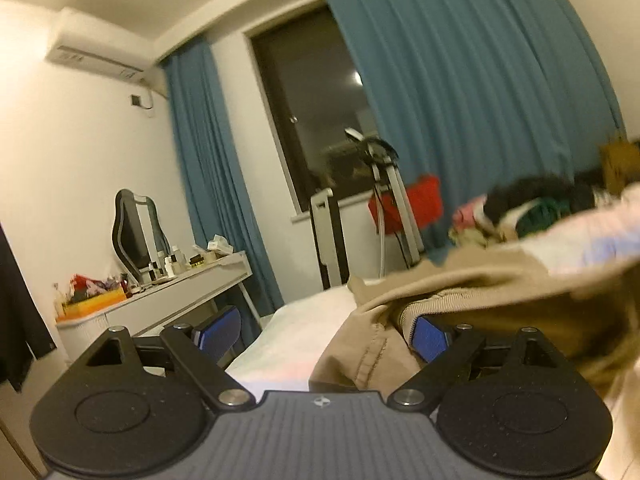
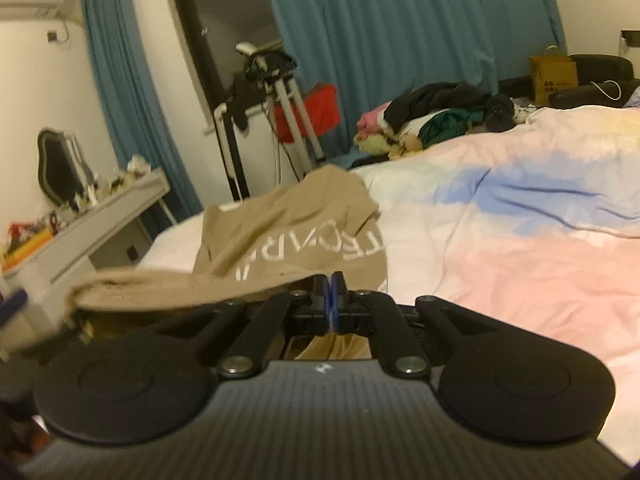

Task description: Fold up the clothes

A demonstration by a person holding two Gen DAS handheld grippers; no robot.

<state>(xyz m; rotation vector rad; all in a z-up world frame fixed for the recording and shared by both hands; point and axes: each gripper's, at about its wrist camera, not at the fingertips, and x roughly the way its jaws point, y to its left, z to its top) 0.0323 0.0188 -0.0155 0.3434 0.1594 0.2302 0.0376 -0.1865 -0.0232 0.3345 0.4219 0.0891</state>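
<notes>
The right tool [image 2: 330, 294] has its blue pads pressed together on an edge of the tan garment [image 2: 288, 240], lifted off the bed [image 2: 520, 240]. The left tool [image 1: 324, 330] stands wide apart, its right pad [image 1: 430, 338] touching the garment's ribbed hem. The rest of the garment drapes over the pastel bedcover, white lettering showing.

White walls [image 1: 80, 152], teal curtains [image 1: 460, 92] flanking a dark window [image 1: 316, 112]. Wall-mounted air conditioner [image 1: 100, 48] upper left, cluttered tabletop [image 1: 188, 284] with mirror [image 1: 136, 236] below. Bed [image 2: 520, 220] under pastel bedding.
</notes>
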